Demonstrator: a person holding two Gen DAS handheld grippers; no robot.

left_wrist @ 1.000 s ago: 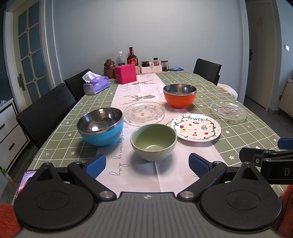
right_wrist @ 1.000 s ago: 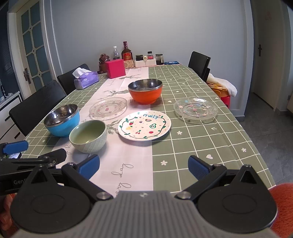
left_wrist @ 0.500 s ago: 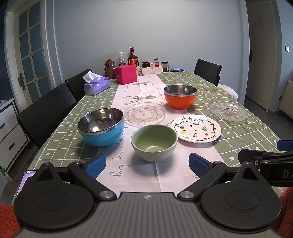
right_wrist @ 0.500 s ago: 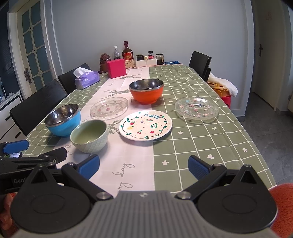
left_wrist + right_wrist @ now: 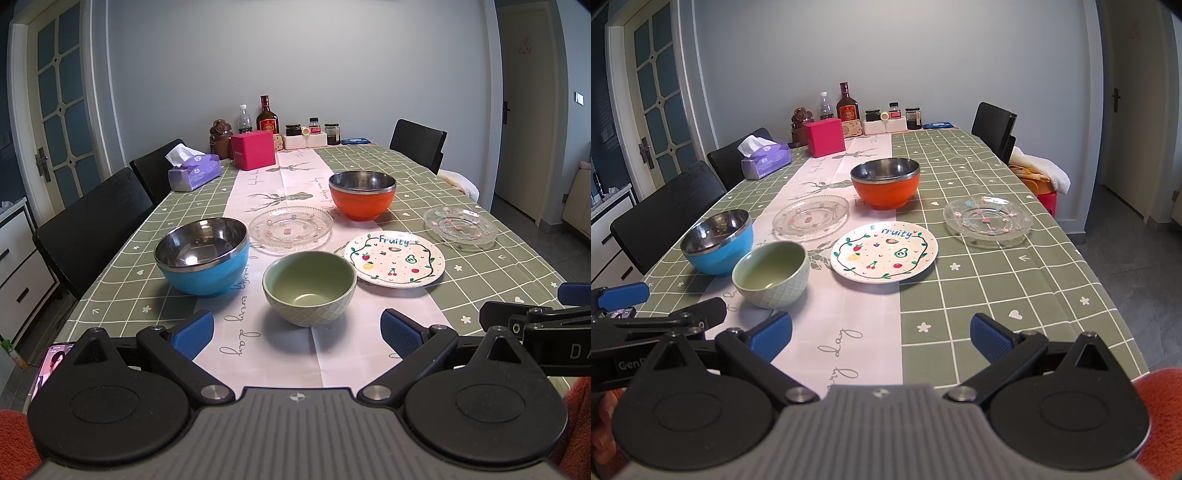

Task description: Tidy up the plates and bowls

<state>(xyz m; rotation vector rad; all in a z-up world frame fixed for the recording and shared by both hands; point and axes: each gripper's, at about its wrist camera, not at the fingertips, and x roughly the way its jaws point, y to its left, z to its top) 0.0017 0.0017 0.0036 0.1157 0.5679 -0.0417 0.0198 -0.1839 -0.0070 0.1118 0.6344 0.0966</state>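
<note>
left gripper (image 5: 297, 326), seen from the left wrist, hangs with fingers spread wide and empty, just short of the green bowl (image 5: 309, 286); the blue bowl (image 5: 202, 254) and fruit plate (image 5: 394, 258) flank it on the worktop (image 5: 480, 280). from the right wrist, the right gripper (image 5: 881, 332) is likewise apart and empty, with the orange bowl (image 5: 885, 181) and two glass plates (image 5: 988, 218) sitting separately. nothing looks stacked yet, so all the sorting remains.

On the worktop (image 5: 155, 295), the ceramic bowl (image 5: 309, 287) sits nearest. The steel bowl (image 5: 202, 254) lies to its left, the fruit plate (image 5: 394, 263) to its right. Behind them stand a glass plate (image 5: 290, 229) and another bowl (image 5: 362, 198); a second glass plate (image 5: 460, 223) lies far right.
</note>
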